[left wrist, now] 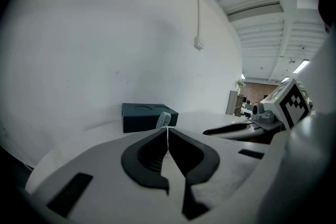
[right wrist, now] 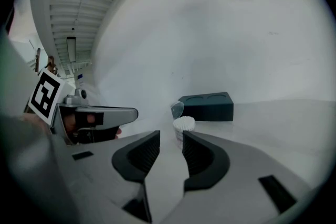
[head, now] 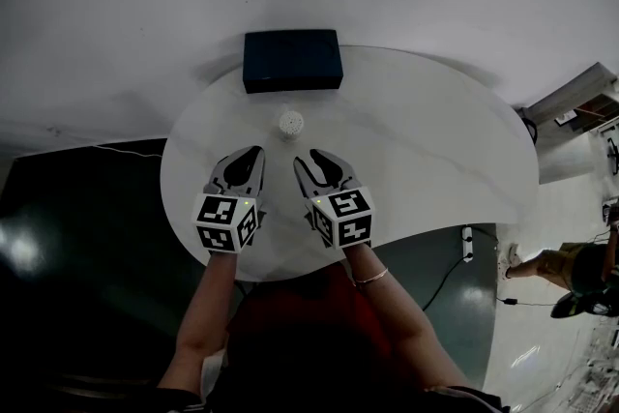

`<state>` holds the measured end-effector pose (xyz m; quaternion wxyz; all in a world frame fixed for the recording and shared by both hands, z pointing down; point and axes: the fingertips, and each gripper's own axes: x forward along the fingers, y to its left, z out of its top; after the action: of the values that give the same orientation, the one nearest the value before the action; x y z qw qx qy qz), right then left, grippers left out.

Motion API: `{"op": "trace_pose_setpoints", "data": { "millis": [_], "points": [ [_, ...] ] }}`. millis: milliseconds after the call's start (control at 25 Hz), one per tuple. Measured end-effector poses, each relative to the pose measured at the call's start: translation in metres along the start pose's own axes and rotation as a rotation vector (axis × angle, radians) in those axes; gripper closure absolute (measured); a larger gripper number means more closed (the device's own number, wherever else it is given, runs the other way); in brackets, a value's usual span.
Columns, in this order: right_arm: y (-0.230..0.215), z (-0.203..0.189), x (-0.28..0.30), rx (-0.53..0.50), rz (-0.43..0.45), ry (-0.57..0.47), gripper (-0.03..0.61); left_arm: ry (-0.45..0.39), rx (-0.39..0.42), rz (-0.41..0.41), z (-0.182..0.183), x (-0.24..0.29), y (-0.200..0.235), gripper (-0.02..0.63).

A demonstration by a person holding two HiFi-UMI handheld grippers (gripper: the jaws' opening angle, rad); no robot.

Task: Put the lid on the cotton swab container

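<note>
Left tool [left wrist: 168, 129]: jaws are closed, tips pressed together, nothing is seen between them. Right tool [right wrist: 170, 136]: jaws are parted with a clear gap. Nothing is gripped; the pads are empty.

Cotton swab container [right wrist: 184, 126] is stood upright on the white table [head: 435, 160], toward the far edge, between the dark box [head: 292, 60] and the two tool tips. It is apart from the box and apart from both tools. Through the right tool's gap it is seen just beyond the tips, not between the pads. White swab heads are exposed at the top, so the container is not capped.

Lid [right wrist: 177, 109]: clear, raised and tilted at the container's far rim. Whether it is hinged there or only leaning cannot be told. In the left gripper view only the lid is seen above the closed tips; the container body is hidden behind them.

The dark box is set at the table's far edge, against the wall side, with two round recesses in its top.

Both tools are held side by side over the near half of the table, pointed at the container, left of it and right of it respectively.
</note>
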<state>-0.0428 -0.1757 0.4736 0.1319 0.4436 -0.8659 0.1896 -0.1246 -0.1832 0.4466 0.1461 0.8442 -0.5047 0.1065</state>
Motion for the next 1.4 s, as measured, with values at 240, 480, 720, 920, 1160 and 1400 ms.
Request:
{"op": "trace_pose_setpoints", "data": {
  "millis": [240,480,720,920,1160,1400],
  "points": [
    [-0.008,0.002,0.017,-0.015,0.020,0.018,0.433,0.006,-0.010,0.019,0.002,0.013,0.008,0.588],
    [-0.016,-0.002,0.040,-0.025,0.035,0.060,0.393,0.021,-0.020,0.025,0.003,0.024,0.019,0.588],
    [-0.020,-0.010,0.059,-0.043,0.037,0.100,0.348,0.027,-0.023,0.034,0.006,0.033,0.027,0.588],
    [-0.022,-0.014,0.071,-0.062,0.046,0.118,0.336,0.027,-0.031,0.040,0.005,0.039,0.034,0.588],
    [-0.022,-0.017,0.080,-0.080,0.060,0.121,0.334,0.032,-0.050,0.046,0.001,0.045,0.038,0.588],
    [-0.027,-0.017,0.088,-0.086,0.060,0.122,0.334,0.035,-0.064,0.056,-0.002,0.051,0.041,0.588]
  ]
}}
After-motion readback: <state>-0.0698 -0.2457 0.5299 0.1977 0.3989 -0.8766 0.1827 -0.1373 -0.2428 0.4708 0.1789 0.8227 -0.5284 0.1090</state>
